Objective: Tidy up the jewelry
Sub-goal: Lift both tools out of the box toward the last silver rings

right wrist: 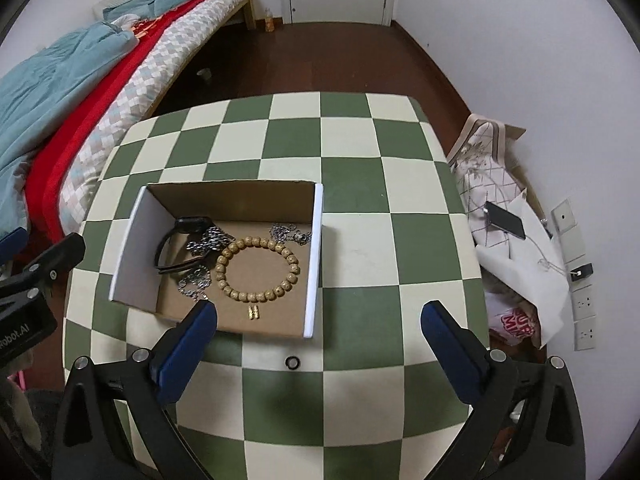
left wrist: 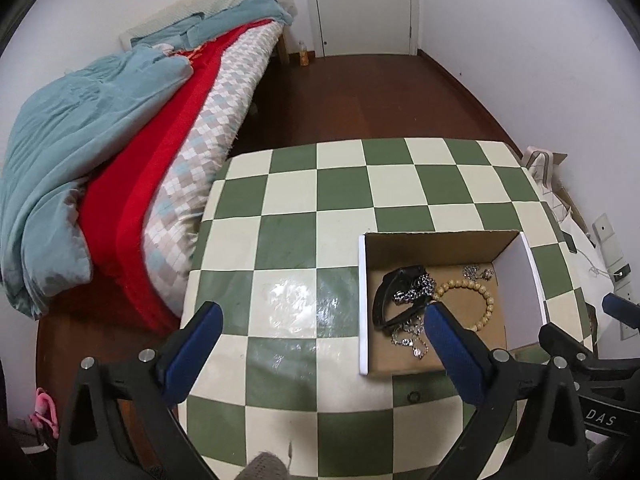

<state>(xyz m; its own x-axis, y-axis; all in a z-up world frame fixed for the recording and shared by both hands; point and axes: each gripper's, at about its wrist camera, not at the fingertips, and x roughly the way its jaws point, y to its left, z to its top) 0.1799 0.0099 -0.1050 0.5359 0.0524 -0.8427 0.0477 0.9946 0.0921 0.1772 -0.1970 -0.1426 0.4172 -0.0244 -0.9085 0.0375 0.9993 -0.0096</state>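
Currently my right gripper [right wrist: 319, 322] is spread wide and holds nothing; it hangs over the near part of the table [right wrist: 360, 248], just short of the box [right wrist: 318, 240]. My left gripper [left wrist: 322, 322] is likewise released and empty, over bare checkered cloth to the left of the box [left wrist: 362, 300].

Between my right fingers, on a pale square just outside the box's near edge, lies a small dark ring [right wrist: 292, 362]. The left view shows the same ring [left wrist: 413, 396] in the same place. It is the only piece I can see outside the box.

Inside the box the contents are as follows:
- a wooden bead bracelet [right wrist: 258, 268], lying flat and round near the middle;
- a small gold piece [right wrist: 253, 313] just beside its near side; I cannot tell whether it is attached;
- a black band [right wrist: 176, 244] toward the left wall;
- a silver chain [right wrist: 210, 242] heaped across the band, touching it;
- a thinner chain [right wrist: 194, 282] nearer to me;
- a small silver cluster [right wrist: 290, 234] at the far right corner.

Judgement: the work is nearly complete. Most pieces are collected. Remaining: the ring has to go into the box. The chains overlap the band, so sorting within the box, if required, is not done.
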